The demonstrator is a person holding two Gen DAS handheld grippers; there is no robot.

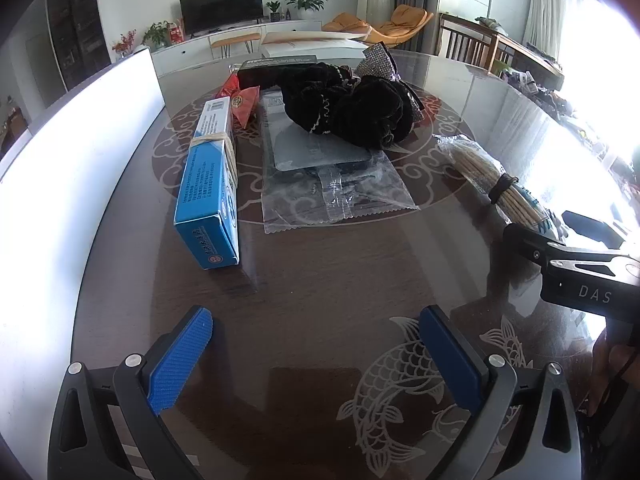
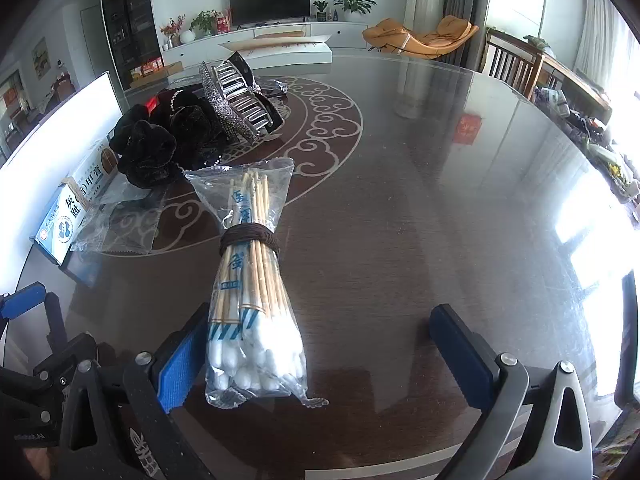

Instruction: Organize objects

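Swab pack (image 2: 256, 300): lay light, crinkly, slippery between right tool's (image 2: 324, 356) gaping pads; best pinched at banded waist.
Left tool (image 1: 316, 356): gaped, empty.

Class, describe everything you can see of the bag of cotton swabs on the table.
The bag of cotton swabs is a clear crinkly plastic packet with blue print, holding wooden-looking sticks with white tips. A dark brown hair tie cinches its middle. It lies flat on the glossy table, white tips nearest the camera, between the open right tongs, close against the left pad.
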